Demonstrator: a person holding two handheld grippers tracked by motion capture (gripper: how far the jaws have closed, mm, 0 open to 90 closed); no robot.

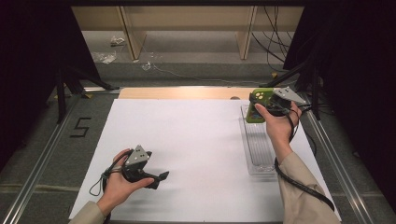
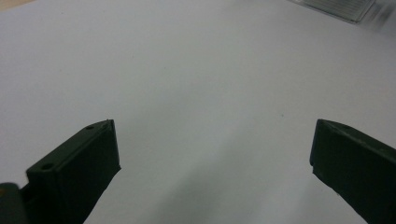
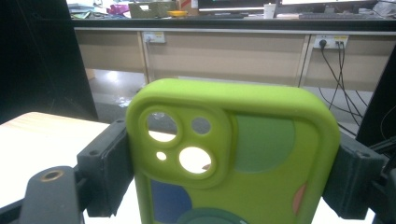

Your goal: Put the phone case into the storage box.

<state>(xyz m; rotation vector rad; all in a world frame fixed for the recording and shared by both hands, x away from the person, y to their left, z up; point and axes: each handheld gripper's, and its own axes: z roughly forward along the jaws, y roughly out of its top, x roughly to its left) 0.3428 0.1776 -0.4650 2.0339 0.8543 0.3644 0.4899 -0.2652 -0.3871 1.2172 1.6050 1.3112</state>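
Phone case, lime green with coloured patches and camera cut-outs, is clamped across its width by the right tool, one black jaw pressing on each long edge. In the high view the case is held up in the air at the far right of the bench, just above the far end of a clear plastic tray that lies lengthwise on the white sheet. Judging from this, the pick-up is done and the case is lifted; setting it down, likely into the tray, is left. The right hand reaches forward with the forearm stretched along the tray. The left tool rests low near the front left, its jaws standing wide with nothing between them, pointing toward the tray across bare white surface.
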